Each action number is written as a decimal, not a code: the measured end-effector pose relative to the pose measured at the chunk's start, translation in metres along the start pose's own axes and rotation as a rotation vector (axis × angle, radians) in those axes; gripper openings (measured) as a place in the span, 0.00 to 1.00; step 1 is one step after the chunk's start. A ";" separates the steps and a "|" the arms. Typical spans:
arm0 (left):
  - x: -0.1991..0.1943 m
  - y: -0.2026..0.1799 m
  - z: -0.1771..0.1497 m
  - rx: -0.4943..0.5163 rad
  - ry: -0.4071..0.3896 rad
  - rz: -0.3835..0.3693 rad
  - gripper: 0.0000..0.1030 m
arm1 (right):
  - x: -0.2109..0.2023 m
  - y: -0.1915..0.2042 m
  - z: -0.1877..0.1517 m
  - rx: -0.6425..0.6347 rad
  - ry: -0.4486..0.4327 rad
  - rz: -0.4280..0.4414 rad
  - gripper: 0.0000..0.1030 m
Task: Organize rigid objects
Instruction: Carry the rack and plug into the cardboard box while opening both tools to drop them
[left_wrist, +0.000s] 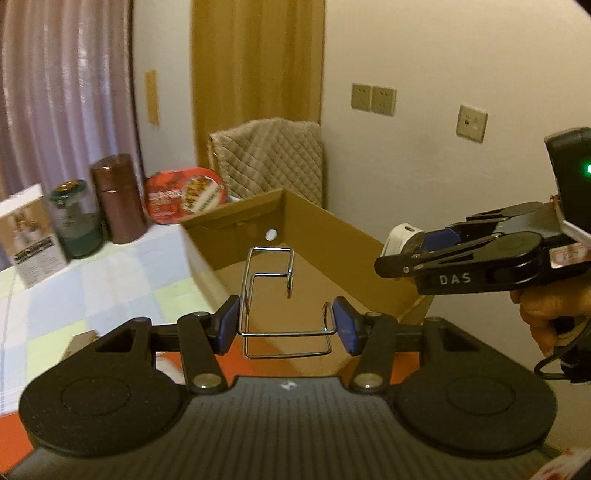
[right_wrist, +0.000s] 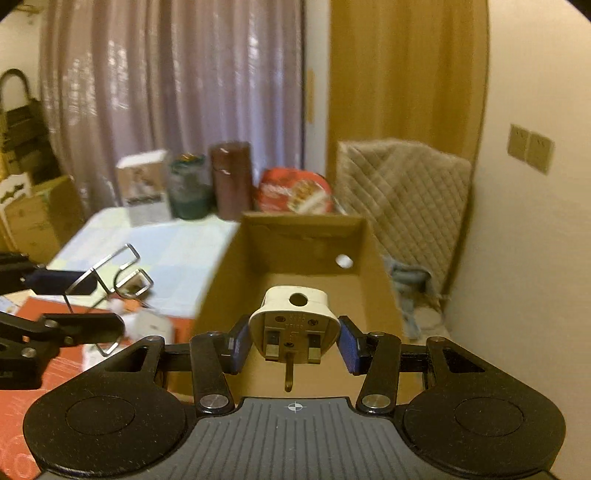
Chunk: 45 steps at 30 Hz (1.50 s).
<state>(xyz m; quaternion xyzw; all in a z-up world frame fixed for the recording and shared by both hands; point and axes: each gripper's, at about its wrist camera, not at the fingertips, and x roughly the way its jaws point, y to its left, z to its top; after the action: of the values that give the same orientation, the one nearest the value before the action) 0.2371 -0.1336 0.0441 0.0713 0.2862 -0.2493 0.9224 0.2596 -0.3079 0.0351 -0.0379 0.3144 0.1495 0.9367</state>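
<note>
My left gripper (left_wrist: 286, 325) is shut on a bent chrome wire holder (left_wrist: 269, 295), its blue pads pressing the wire from both sides, in front of an open cardboard box (left_wrist: 332, 229). My right gripper (right_wrist: 293, 343) is shut on a white three-pin plug (right_wrist: 293, 325), pins toward the camera, held over the near end of the cardboard box (right_wrist: 306, 236). The left wrist view shows the right gripper (left_wrist: 402, 254) at the right with the white plug (left_wrist: 402, 236) in its tips. The right wrist view shows the left gripper (right_wrist: 85, 299) at the left with the wire holder (right_wrist: 122, 273).
At the table's far side stand a white carton (left_wrist: 29, 232), a green-lidded glass jar (left_wrist: 75, 218), a brown canister (left_wrist: 118, 199) and a red tin (left_wrist: 184, 195). A quilted chair (left_wrist: 269, 158) stands behind the box. A checked cloth (left_wrist: 110, 280) covers the table; a wall is at the right.
</note>
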 end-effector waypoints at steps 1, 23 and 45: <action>0.010 -0.002 0.000 0.001 0.012 -0.004 0.48 | 0.005 -0.006 -0.002 0.001 0.011 -0.012 0.44; 0.086 -0.019 -0.010 0.032 0.126 -0.051 0.47 | 0.061 -0.041 -0.034 0.019 0.116 -0.002 0.45; 0.062 0.001 -0.010 -0.055 0.084 0.014 0.40 | 0.068 -0.035 -0.041 0.024 0.136 0.003 0.45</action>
<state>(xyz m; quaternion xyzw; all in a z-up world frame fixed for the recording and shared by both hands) 0.2767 -0.1554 0.0005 0.0582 0.3310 -0.2318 0.9128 0.2979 -0.3308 -0.0393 -0.0361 0.3792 0.1442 0.9133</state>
